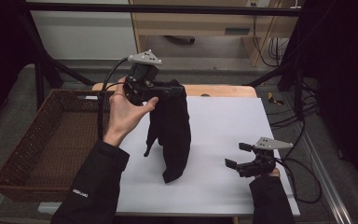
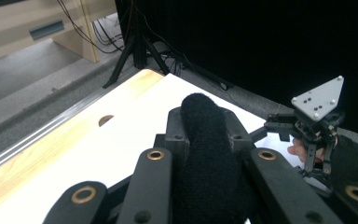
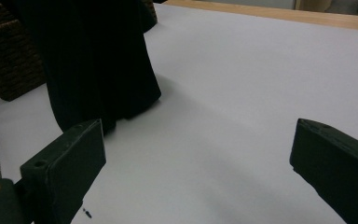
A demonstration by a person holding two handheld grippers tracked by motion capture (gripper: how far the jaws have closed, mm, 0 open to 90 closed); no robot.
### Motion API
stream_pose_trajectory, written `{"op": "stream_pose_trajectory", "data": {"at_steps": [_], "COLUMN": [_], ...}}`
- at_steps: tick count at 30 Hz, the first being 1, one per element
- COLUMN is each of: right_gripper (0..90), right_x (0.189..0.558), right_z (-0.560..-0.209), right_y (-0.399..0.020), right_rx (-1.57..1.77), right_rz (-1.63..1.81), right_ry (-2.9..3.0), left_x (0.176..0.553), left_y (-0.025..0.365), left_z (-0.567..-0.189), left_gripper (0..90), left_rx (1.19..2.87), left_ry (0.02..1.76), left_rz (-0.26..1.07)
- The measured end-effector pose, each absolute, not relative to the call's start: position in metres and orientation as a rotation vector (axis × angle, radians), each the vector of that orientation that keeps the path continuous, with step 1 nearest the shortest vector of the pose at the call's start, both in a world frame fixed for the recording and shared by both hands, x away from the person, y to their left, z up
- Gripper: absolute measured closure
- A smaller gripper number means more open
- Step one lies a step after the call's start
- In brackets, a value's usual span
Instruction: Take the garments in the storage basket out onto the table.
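I see my left tongs (image 1: 168, 90) raised above the white-topped counter (image 1: 223, 121), around eleven o'clock from its middle, clenched on the top of a black fleece garment (image 1: 172, 135). The cloth hangs straight down from the jaws, its lower end touching the white surface near the counter's centre. In the left gripper view a fold of the black fabric (image 2: 205, 154) bulges up between the two jaws, pinched tight.

My right tongs (image 1: 237, 156) sit low at about four o'clock, well apart from the garment, jaws spread and holding nothing. In the right gripper view the hanging cloth (image 3: 93, 60) stands beyond the spread jaws.

A brown woven wicker basket (image 1: 37, 154) rests at the counter's nine o'clock edge, beside my left forearm's dark sleeve (image 1: 93, 186).
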State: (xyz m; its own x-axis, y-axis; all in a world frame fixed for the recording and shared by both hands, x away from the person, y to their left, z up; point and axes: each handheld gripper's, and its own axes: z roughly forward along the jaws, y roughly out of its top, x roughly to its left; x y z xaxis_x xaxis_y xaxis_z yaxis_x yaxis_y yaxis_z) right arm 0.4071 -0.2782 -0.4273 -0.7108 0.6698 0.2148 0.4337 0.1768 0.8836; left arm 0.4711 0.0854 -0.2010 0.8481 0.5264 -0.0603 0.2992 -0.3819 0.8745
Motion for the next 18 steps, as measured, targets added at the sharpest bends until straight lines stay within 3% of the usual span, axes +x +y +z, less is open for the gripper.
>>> {"op": "stream_pose_trajectory", "data": {"at_steps": [18], "right_gripper": [3.7], "right_x": [0.408], "right_z": [-0.428], "right_y": [-0.278], "right_rx": [1.066], "right_rz": [1.542], "right_ry": [2.233], "left_x": [0.482], "left_y": [0.073], "left_z": [-0.252], "left_gripper": [75.6], "left_rx": [2.024], "left_ry": [0.624], "left_rz": [0.232]}}
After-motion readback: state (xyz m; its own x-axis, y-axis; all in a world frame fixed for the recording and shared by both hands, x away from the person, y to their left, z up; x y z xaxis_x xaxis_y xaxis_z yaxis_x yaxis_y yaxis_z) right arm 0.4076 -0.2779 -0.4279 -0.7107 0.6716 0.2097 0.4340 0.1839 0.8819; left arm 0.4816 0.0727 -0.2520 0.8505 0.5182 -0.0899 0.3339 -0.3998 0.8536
